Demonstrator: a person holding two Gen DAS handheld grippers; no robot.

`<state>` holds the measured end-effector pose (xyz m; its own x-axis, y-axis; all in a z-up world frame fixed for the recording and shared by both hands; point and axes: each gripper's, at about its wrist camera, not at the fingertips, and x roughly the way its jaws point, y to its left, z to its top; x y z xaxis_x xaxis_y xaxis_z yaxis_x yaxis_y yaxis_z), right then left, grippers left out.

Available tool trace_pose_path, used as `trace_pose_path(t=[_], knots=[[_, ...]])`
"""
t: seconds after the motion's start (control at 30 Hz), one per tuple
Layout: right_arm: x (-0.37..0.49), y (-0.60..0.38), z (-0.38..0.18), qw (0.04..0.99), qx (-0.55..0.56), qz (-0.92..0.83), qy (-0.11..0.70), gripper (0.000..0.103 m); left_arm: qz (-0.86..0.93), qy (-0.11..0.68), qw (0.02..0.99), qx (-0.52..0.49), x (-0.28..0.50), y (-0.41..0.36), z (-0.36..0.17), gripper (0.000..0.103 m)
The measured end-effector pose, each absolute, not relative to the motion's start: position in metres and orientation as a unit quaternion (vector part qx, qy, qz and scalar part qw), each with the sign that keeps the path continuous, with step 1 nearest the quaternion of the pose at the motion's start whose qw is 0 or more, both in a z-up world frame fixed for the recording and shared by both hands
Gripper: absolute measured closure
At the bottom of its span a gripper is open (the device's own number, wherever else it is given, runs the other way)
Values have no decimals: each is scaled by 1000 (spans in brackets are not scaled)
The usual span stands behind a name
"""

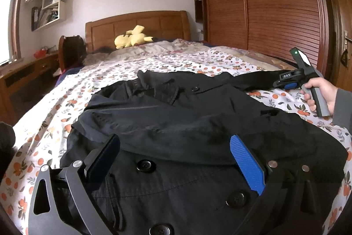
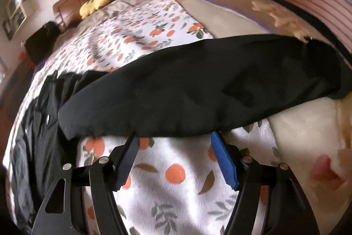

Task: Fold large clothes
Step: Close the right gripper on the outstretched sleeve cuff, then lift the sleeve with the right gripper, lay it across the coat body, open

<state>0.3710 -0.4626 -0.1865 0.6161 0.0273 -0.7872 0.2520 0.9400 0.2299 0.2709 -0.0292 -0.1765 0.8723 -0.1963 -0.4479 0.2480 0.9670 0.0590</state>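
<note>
- The left gripper (image 1: pixel 176 160) is hovering over the near part of the black coat (image 1: pixel 187 120), jaws apart, nothing between them.
- The coat is lying spread on the orange-print bedsheet (image 1: pixel 55 116).
- The right gripper (image 2: pixel 173 147), jaws apart, is reaching the coat's sleeve (image 2: pixel 198 89) edge at the far right.
- A yellow plush toy (image 1: pixel 132 37) is lying by the headboard (image 1: pixel 136 25).

- The black coat (image 1: pixel 176 124) runs off the bottom edge of the left wrist view, its lowest button half cut.
- The right wrist view is smeared; the sleeve (image 2: pixel 198 85) shows no seams.
- The right gripper (image 1: pixel 280 84) is small here (fingertips lost against dark cloth).
- Shelf contents (image 1: pixel 48 8) are unreadable.
</note>
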Motion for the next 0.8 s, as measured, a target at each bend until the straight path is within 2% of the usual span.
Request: trace_pose_path(t=[0.23, 0.27, 0.33, 0.37, 0.4, 0.5, 0.8], knots=[[382, -483, -184, 876, 211, -84, 426, 39, -120, 231, 964, 46, 274, -25, -177, 2], [383, -487, -183, 875, 217, -90, 423, 43, -120, 232, 964, 46, 275, -25, -177, 2], [386, -494, -180, 872, 222, -111, 422, 66, -120, 232, 964, 45, 275, -25, -177, 2], [389, -496, -179, 871, 221, -115, 423, 88, -120, 232, 964, 45, 275, -25, -177, 2], [390, -496, -176, 873, 218, -113, 421, 95, -120, 232, 964, 46, 275, -25, -177, 2], [388, -484, -152, 895, 179, -111, 394, 100, -120, 231, 964, 45, 274, -25, -177, 2], [362, -377, -63, 945, 57, 9, 323, 100, -119, 232, 965, 41, 275, -22, -178, 2]])
